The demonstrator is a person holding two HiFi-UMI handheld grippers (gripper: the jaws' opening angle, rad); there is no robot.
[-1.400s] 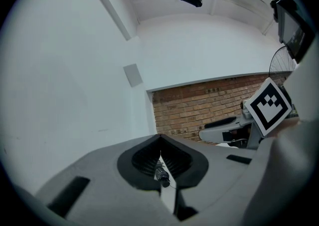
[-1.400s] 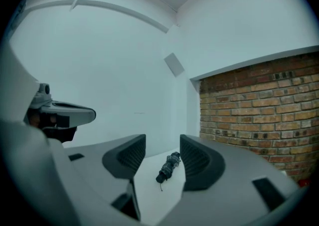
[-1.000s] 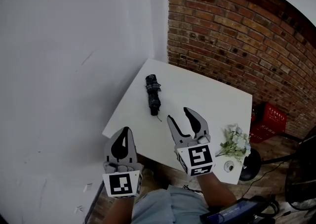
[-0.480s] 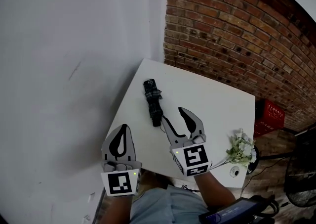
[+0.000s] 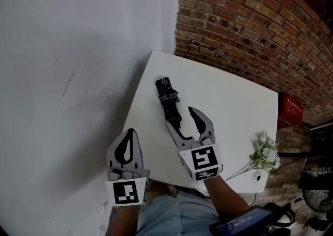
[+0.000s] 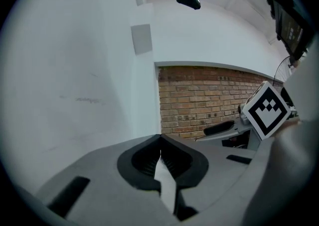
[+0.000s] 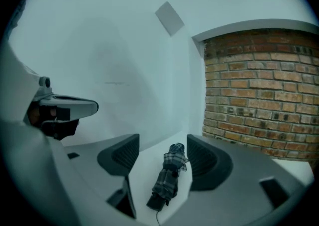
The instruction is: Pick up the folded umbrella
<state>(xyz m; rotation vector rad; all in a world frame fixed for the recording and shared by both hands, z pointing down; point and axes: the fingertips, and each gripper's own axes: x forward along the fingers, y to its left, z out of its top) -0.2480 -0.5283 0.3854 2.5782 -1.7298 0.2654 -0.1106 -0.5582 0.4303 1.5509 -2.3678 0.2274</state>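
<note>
The folded umbrella (image 5: 169, 102) lies flat on the white table (image 5: 229, 110), in the half nearer the white wall (image 5: 78, 47). It is a short, dark bundle of plaid fabric, creased and strapped round the middle, with a blunt black end toward the person (a thin cord trails from it).

The right gripper (image 5: 180, 118) has just been opening its jaws. They stand wide apart, with the umbrella's near end lined up in the gap and neither pad pressing on it. It may still lie just ahead of the tips.

The left gripper (image 5: 130, 136) is clenched on nothing at the table's near edge.

A rough red brick wall (image 5: 250, 26) backs the smooth tabletop, and pale flowers (image 5: 264, 154) lie at its right corner.
</note>
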